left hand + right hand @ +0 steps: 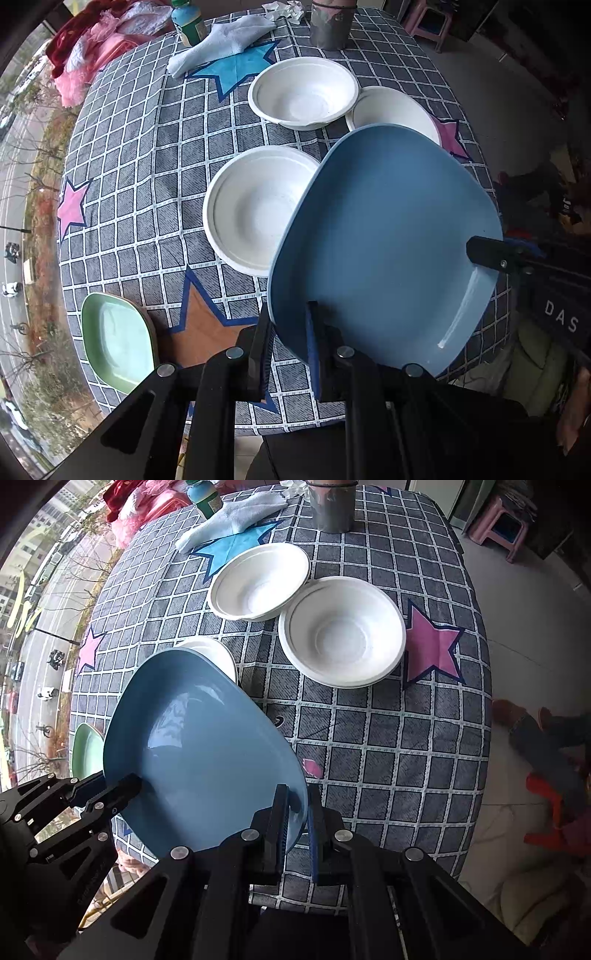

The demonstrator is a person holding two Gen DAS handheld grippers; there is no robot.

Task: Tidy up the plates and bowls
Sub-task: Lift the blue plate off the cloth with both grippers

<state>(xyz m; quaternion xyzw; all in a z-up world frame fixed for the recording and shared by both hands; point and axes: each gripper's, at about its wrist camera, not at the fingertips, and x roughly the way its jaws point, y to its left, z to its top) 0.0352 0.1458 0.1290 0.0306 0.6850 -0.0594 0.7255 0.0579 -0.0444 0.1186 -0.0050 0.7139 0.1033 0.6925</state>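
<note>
A large blue plate (388, 243) is held above the table, tilted, by both grippers. My left gripper (290, 332) is shut on its near left rim. My right gripper (297, 812) is shut on its right rim and shows at the plate's right edge in the left wrist view (491, 254). The plate also shows in the right wrist view (207, 753). Three white bowls lie on the checked tablecloth: a near one (255, 210) partly under the plate, a far one (303, 92), and one at the right (343, 631). A green plate (118, 339) sits at the near left.
At the table's far side stand a grey metal cylinder (330, 24), a pale blue cloth (221, 40) and a bottle (188, 22). Red and pink fabric (96, 44) lies at the far left. A pink stool (498, 524) and a person's feet (535, 723) are on the floor at right.
</note>
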